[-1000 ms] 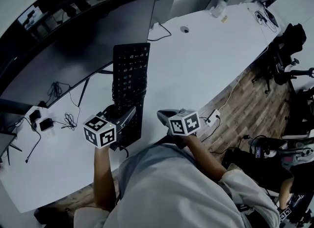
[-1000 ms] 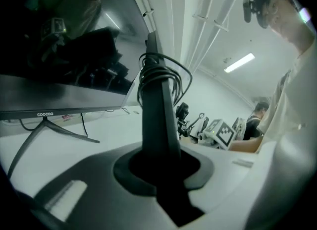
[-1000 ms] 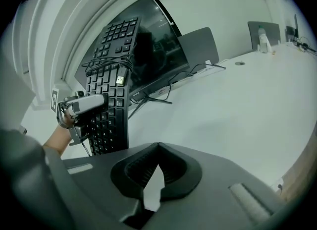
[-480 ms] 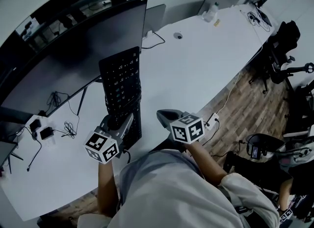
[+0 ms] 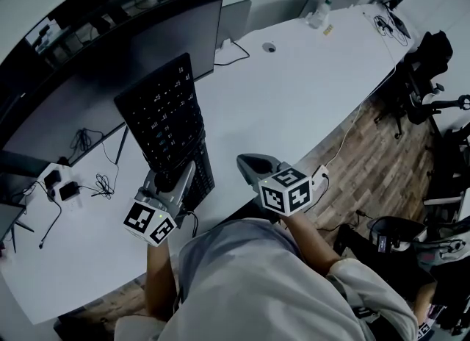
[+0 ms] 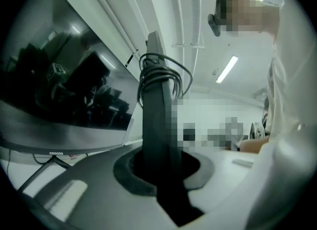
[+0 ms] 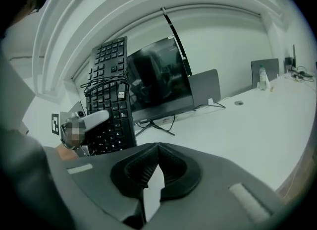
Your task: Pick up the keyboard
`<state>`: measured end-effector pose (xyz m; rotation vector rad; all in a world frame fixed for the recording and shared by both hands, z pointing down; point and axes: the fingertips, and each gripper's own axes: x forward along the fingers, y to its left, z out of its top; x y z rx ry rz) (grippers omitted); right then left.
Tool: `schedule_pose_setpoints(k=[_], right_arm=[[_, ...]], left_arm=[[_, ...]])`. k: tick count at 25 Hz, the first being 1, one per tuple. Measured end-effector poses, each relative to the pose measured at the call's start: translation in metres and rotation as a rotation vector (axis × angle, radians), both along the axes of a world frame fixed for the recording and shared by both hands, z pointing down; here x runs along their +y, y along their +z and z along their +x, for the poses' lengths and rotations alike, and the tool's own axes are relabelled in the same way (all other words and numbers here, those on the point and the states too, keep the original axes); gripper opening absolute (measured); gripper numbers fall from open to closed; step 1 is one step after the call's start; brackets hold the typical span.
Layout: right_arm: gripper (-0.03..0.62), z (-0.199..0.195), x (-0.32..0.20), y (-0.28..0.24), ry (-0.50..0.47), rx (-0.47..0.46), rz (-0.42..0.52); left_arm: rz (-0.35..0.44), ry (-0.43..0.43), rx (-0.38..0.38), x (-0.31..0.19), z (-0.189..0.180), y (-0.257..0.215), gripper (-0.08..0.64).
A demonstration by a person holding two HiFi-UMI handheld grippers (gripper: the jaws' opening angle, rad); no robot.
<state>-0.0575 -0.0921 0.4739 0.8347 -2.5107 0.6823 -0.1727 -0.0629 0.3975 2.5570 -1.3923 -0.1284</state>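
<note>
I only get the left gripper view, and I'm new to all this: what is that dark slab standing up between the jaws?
Observer: The keyboard, seen edge-on. The head view shows its top face, with the far end raised.
Operator: Is the other gripper holding it too?
Observer: No. The right gripper is apart from it, jaws together on nothing.
Operator: And the wire looped round it?
Observer: Its own cable. The right gripper view shows the USB plug loose, plugged into nothing.
</note>
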Motion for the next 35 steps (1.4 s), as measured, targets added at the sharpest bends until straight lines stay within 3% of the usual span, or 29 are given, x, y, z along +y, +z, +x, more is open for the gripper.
schedule_pose_setpoints(k=[13,23,28,35], right_arm=[[-0.002,-0.004,-0.003,-0.054,0.065,-0.022,0.219],[-0.003,0.001,-0.006,-0.094,0.075,-0.066,0.287],[-0.003,0.004,-0.011,-0.106,0.079,-0.085,0.319],[-0.003,0.002,-0.010,-0.122,0.077,-0.097,0.366]], left_arm=[[0.172,-0.067,0.009,0.013,-0.012,-0.048,0.000],[0.259,-0.149,-0.004,0.014,-0.010,-0.095,0.000],[0.276,-0.180,-0.041,0.013,-0.009,-0.104,0.000],[0.239,-0.244,-0.065,0.016,-0.014,-0.101,0.000]])
